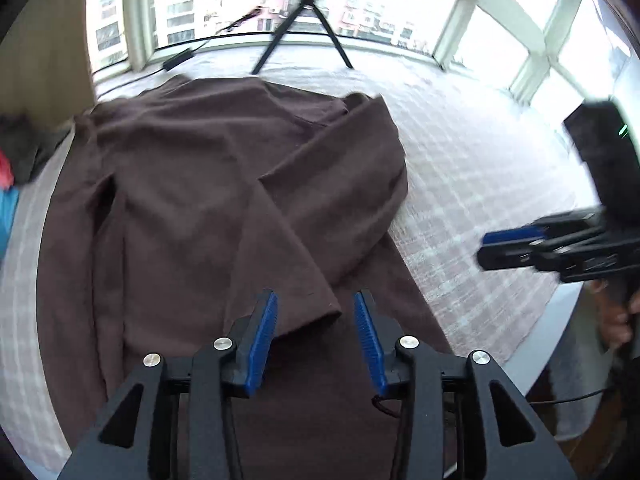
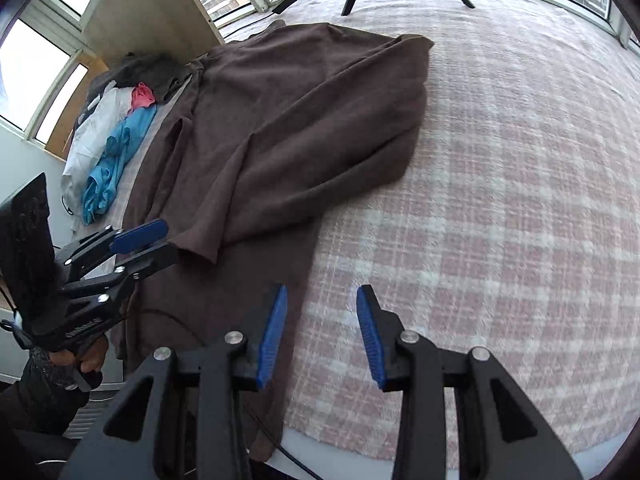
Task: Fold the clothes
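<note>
A large brown garment (image 1: 192, 184) lies spread on the plaid blanket, with its right side and sleeve folded over onto its middle. It also shows in the right wrist view (image 2: 288, 128). My left gripper (image 1: 316, 320) is open and empty, just above the folded sleeve's cuff (image 1: 320, 312). My right gripper (image 2: 322, 316) is open and empty, over the blanket beside the garment's right edge. The right gripper also shows at the right edge of the left wrist view (image 1: 516, 244), and the left gripper shows at the left of the right wrist view (image 2: 152, 240).
A pile of other clothes, white, blue, pink and grey (image 2: 116, 128), lies left of the garment. A pink and white plaid blanket (image 2: 500, 200) covers the surface. A black tripod (image 1: 304, 28) and a power adapter (image 1: 178, 58) stand by the windows. The surface's near edge (image 2: 360, 452) runs below.
</note>
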### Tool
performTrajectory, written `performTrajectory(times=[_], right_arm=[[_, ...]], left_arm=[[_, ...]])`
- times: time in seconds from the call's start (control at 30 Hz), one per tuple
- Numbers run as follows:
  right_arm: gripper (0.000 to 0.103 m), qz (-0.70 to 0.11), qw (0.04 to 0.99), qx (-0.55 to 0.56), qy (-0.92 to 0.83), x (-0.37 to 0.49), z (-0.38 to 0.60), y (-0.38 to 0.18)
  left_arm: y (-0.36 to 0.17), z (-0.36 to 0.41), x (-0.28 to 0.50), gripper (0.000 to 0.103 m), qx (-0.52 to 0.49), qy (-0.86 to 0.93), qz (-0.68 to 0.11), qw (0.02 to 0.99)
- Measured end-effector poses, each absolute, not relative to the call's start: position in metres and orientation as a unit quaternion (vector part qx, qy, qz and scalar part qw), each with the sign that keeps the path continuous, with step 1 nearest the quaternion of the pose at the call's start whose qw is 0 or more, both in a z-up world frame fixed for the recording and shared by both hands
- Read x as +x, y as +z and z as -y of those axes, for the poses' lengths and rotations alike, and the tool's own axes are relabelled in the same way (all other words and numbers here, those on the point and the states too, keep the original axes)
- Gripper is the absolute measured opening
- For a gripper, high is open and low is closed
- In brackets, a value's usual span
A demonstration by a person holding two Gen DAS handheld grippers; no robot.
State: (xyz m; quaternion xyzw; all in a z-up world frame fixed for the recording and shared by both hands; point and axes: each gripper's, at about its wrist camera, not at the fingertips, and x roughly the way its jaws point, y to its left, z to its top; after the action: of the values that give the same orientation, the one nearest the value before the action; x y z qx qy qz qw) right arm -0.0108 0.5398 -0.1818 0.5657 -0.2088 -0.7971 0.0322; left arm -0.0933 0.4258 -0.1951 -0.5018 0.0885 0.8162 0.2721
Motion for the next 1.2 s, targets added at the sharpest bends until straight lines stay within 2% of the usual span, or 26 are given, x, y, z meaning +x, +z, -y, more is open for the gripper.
performTrajectory(times=[0.13,0.17,0.2,0.23,0.33,0.43,0.47,0.5,0.6,0.7,0.87,0.97,1.2], right_arm=[[0.036,0.206,0.007,0.554,-0.806,0.011,-0.552,-0.164],[0.036,0.206,0.003,0.551,-0.808,0.016,-0.555,-0.159],[0.036,0.205,-0.002,0.549,-0.811,0.020,-0.558,-0.153],[0.036,0.203,-0.007,0.546,-0.813,0.024,-0.560,-0.147],[0.036,0.188,-0.026,0.537,-0.822,0.029,-0.570,-0.124],[0.036,0.172,-0.036,0.529,-0.830,0.016,-0.582,-0.098],[0.041,0.166,-0.034,0.525,-0.834,0.006,-0.585,-0.091],[0.050,0.155,-0.029,0.521,-0.839,-0.008,-0.585,-0.086],[0.054,0.114,-0.022,0.520,-0.846,-0.074,-0.580,-0.090],[0.054,0.068,-0.046,0.539,-0.838,-0.145,-0.578,-0.109],[0.054,0.099,-0.056,0.597,-0.794,-0.230,-0.591,-0.158],[0.054,0.071,-0.068,0.623,-0.776,-0.258,-0.581,-0.175],[0.054,0.072,-0.059,0.639,-0.764,-0.286,-0.562,-0.179]], left_arm=[[-0.203,-0.436,-0.100,0.039,-0.511,0.808,-0.125,0.267],[-0.204,-0.434,-0.104,0.035,-0.513,0.806,-0.122,0.269],[-0.203,-0.431,-0.109,0.012,-0.519,0.804,-0.111,0.269],[-0.201,-0.426,-0.115,0.003,-0.526,0.801,-0.097,0.269],[-0.191,-0.406,-0.126,0.003,-0.538,0.796,-0.045,0.272],[-0.166,-0.363,-0.123,0.003,-0.530,0.798,0.049,0.282],[-0.154,-0.343,-0.118,0.003,-0.525,0.798,0.091,0.283],[-0.144,-0.326,-0.109,0.003,-0.517,0.799,0.124,0.283],[-0.119,-0.280,-0.077,0.003,-0.494,0.801,0.194,0.278],[-0.117,-0.267,-0.052,0.003,-0.492,0.802,0.206,0.269],[-0.150,-0.278,-0.022,0.003,-0.525,0.774,0.221,0.277],[-0.169,-0.278,-0.012,0.003,-0.538,0.760,0.241,0.274],[-0.183,-0.272,0.003,0.003,-0.539,0.755,0.264,0.262]])
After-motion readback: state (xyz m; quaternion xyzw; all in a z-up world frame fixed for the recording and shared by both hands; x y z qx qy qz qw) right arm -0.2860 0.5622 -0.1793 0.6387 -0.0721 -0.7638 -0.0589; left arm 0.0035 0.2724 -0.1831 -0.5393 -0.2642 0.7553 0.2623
